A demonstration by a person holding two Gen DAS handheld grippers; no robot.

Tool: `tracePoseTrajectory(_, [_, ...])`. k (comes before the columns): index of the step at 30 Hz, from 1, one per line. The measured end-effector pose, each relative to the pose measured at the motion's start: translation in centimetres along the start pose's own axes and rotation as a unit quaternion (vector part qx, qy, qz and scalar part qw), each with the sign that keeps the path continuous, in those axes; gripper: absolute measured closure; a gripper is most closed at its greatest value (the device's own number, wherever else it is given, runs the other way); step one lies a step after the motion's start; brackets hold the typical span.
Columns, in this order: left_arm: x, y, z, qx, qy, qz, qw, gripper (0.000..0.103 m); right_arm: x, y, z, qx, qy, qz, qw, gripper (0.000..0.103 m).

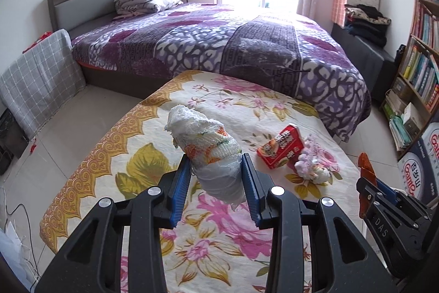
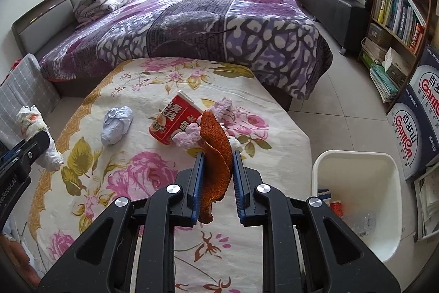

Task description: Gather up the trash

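Observation:
My left gripper is shut on a crumpled white wrapper with orange print, held above the flowered table cloth; it also shows at the left of the right wrist view. My right gripper is shut on a curled orange peel, held above the table near its right side. On the table lie a red snack box, a pale purple crumpled tissue and a pink-white wad. A white trash bin stands on the floor right of the table, with some trash inside.
A bed with a purple blanket stands behind the table. A bookshelf and blue-white cartons line the right wall. A grey checked cushion leans at the left. Tiled floor lies between table and bed.

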State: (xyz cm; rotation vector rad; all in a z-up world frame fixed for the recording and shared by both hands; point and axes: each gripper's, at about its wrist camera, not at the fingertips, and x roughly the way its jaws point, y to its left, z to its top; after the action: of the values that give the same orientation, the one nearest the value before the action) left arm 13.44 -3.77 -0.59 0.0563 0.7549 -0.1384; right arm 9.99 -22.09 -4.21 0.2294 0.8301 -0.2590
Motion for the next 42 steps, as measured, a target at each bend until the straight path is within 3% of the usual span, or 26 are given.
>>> tracePoseTrajectory(12, [0.3, -5.3, -0.7, 0.042, -0.003, -0.029, 0.9987, 0.066, -0.8, -6.2, 0.5, 0.054, 0.008, -0.046, 0.997, 0.084])
tracePoseTrajectory(22, [0.5, -10.6, -2.2, 0.087, 0.006, -0.074, 0.9934, 0.066, -1.5, -14.9, 0.6, 0.137, 0.03, -0.111, 0.984, 0.081])
tracePoseTrajectory(27, [0.6, -13.8, -3.2, 0.107, 0.016, -0.109, 0.9881, 0.066, -2.4, -19.3, 0.3, 0.174, 0.026, -0.142, 0.974, 0.056])
tracePoseTrajectory(36, [0.4, -20.1, -5.4, 0.149, 0.041, -0.181, 0.9713, 0.066, -4.4, -25.4, -0.6, 0.232, 0.018, -0.164, 0.959, 0.036])
tracePoseTrajectory(42, [0.6, -23.9, -7.1, 0.164, 0.075, -0.244, 0.9529, 0.065, -5.4, -28.1, -1.0, 0.26, 0.017, -0.165, 0.951, 0.029])
